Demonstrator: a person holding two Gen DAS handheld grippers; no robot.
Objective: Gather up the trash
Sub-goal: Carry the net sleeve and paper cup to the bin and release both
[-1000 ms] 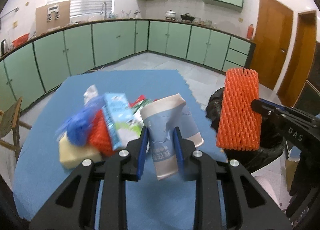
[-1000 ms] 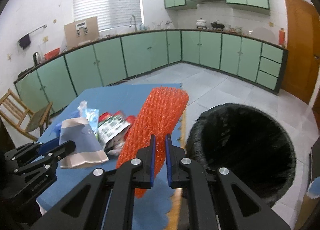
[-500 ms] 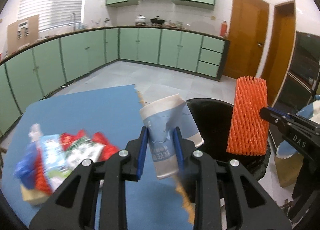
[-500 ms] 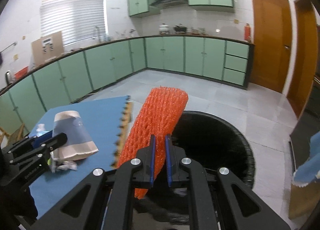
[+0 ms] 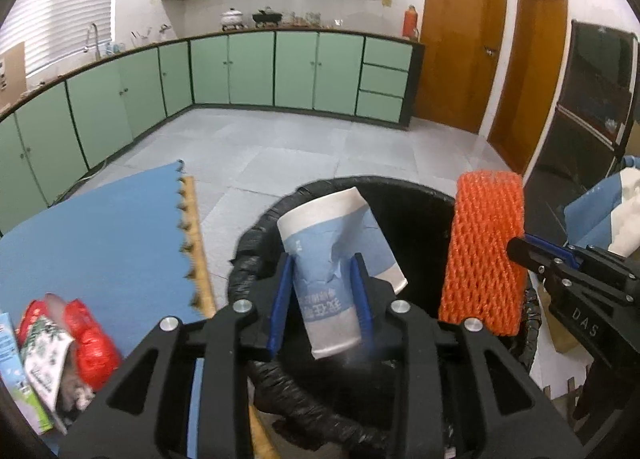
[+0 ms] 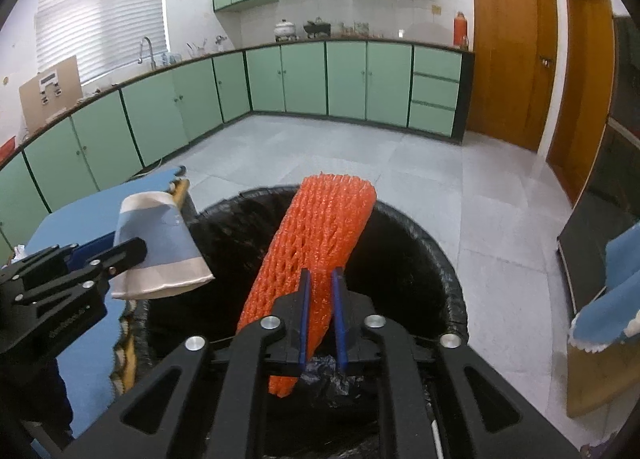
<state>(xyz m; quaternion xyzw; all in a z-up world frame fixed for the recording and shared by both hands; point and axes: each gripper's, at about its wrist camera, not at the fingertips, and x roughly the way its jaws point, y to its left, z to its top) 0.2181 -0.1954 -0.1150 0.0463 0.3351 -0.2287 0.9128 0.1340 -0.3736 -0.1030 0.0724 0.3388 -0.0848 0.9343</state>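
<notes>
Both my hands have swung away from the counter [image 5: 100,243] and now hang over the black-lined trash bin [image 5: 400,195]; a second ago the litter pile was straight ahead of me, and now only its edge shows at the lower left of my left view. That puts both pieces where they can drop.

My left gripper [image 5: 320,299] has the crumpled paper cup [image 5: 332,255] between its blue pads, and the jaws are opening. The cup has not fallen; it looks as though it is just coming free, tilted over the bin's mouth.

My right gripper [image 6: 320,315] has the orange foam net [image 6: 320,243] between its pads, standing up over the middle of the bin, and its jaws are also starting to part, though the pads look close against the net.

I judge this to be the release. The red wrappers [image 5: 86,335] and the carton [image 5: 16,375] on the counter are left to fetch.
</notes>
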